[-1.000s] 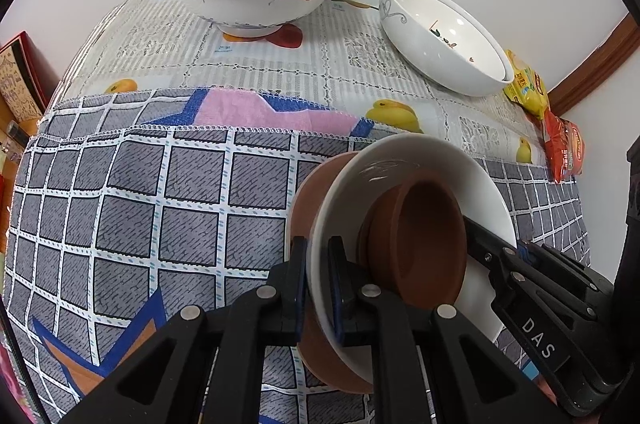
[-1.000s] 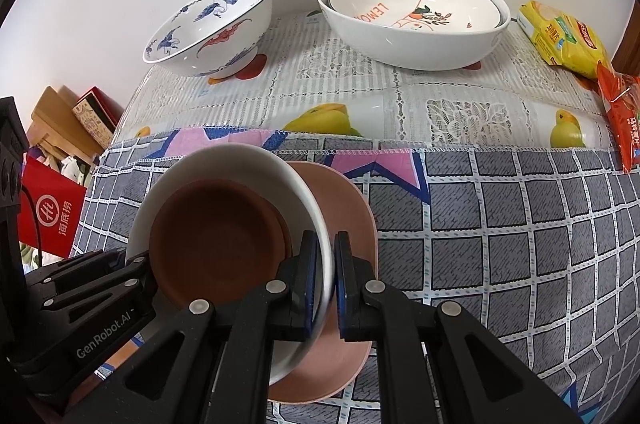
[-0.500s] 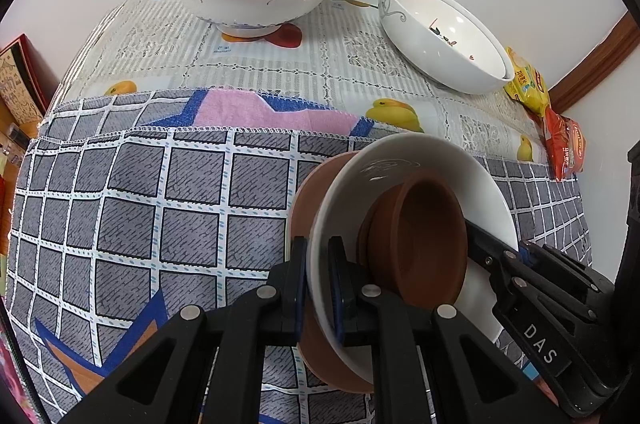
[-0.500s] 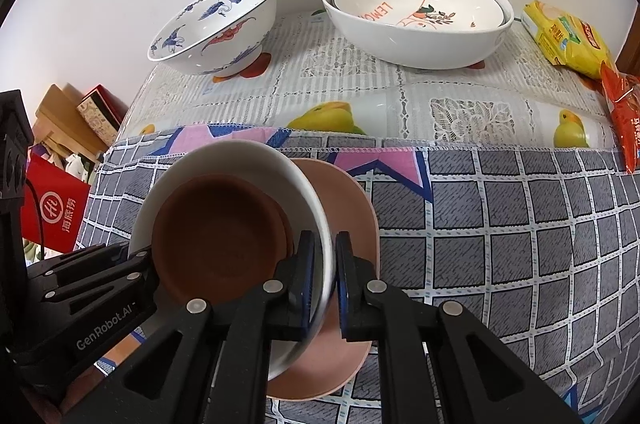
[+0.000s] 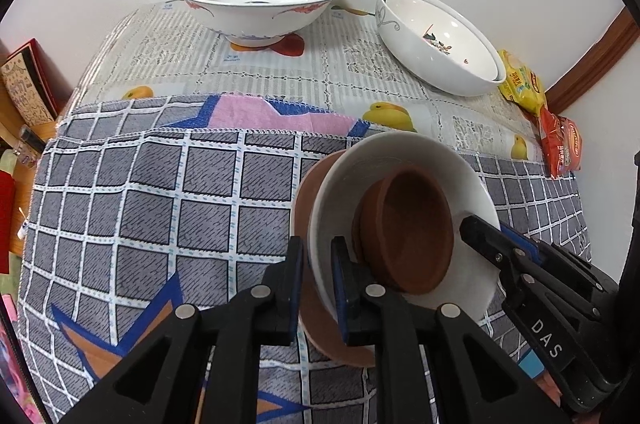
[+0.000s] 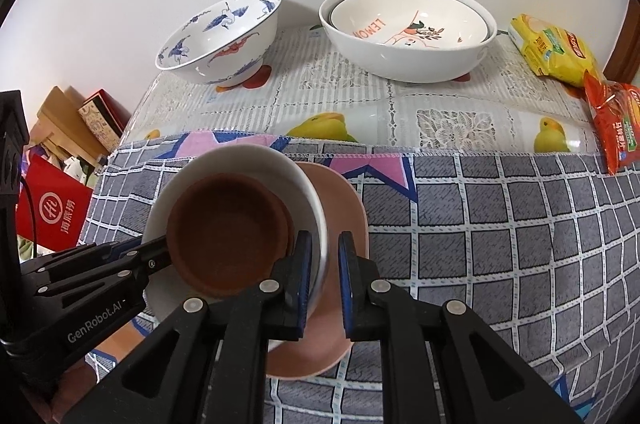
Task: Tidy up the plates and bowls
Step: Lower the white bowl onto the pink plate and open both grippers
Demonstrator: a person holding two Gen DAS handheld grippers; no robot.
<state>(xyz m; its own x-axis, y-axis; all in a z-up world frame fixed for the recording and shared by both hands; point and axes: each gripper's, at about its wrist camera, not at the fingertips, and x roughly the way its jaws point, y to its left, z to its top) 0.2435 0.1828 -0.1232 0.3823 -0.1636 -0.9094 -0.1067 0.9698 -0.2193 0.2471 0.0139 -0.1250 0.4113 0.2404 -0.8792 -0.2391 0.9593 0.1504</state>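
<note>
A white bowl [image 5: 400, 155] [image 6: 240, 155] sits on a pink plate [image 5: 308, 191] [image 6: 344, 199] on the grey checked cloth [image 5: 160, 203]. A small brown bowl [image 5: 412, 232] [image 6: 228, 232] lies inside the white one. My left gripper [image 5: 318, 264] straddles the white bowl's near-left rim. Its jaws are opening, with a sliver of gap beside the rim. My right gripper [image 6: 325, 264] straddles the opposite rim. Its jaws are opening too, and the plate shows between the rim and the outer finger.
At the back stand a blue crane-patterned bowl [image 5: 260, 7] [image 6: 224, 39] and two nested white bowls [image 5: 440, 47] [image 6: 408, 39]. Yellow [image 6: 556, 51] and red [image 6: 616, 127] snack packets lie at the right edge. Boxes and a red bag [image 6: 52, 220] sit beyond the table's left side.
Both pairs of fingers have parted slightly around the white bowl's rim. The bowl stack and both hands have stayed where they were.
</note>
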